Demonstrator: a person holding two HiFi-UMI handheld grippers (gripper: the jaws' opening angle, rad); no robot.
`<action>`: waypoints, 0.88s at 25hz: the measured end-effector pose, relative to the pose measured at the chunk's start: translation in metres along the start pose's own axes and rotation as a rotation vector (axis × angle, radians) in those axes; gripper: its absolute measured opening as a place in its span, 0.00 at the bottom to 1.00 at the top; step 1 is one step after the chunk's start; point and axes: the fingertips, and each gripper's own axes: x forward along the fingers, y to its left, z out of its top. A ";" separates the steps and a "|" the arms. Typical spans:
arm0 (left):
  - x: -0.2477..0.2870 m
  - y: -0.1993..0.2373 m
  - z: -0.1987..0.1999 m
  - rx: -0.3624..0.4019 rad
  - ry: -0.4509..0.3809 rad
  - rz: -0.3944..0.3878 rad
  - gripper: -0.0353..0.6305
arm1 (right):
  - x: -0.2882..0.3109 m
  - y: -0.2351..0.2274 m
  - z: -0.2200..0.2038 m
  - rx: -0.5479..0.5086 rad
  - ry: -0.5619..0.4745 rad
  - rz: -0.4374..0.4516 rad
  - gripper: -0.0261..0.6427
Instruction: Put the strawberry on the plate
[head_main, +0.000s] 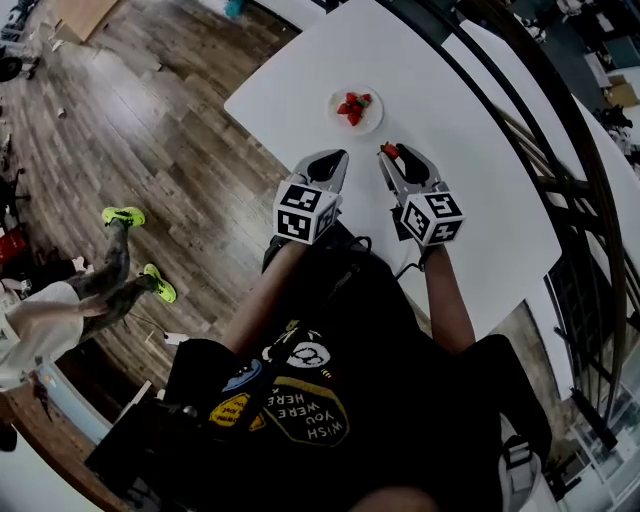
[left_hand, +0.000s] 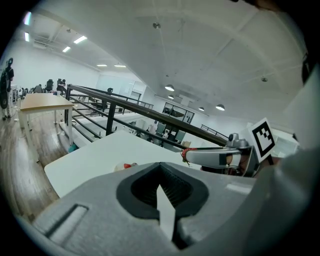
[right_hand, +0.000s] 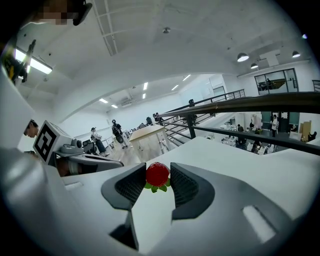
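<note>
Red strawberry (right_hand: 157, 174) is clamped between the jaws of my right hand-held gripper (head_main: 393, 158), so the pickup looks done. The plate (head_main: 372, 124) sits just ahead on the white worktop (head_main: 470, 200), with other strawberries (head_main: 352, 107) on it. My left hand-held gripper (head_main: 336, 157) is alongside, jaws together and empty. What's left: carry across, let go.

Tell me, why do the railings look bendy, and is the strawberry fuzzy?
Right gripper view: the wide-angle lens bows the railing, yet the strawberry held by the right gripper is sharp. Head view: the table edge curves too.
</note>
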 end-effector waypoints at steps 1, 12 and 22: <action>0.003 0.001 0.000 0.001 0.005 -0.003 0.06 | 0.003 -0.002 -0.001 0.001 0.004 -0.002 0.27; 0.047 0.038 -0.005 -0.046 0.082 -0.078 0.06 | 0.052 -0.029 -0.026 0.001 0.082 -0.069 0.27; 0.080 0.077 -0.018 -0.083 0.137 -0.073 0.06 | 0.098 -0.054 -0.049 0.002 0.185 -0.094 0.27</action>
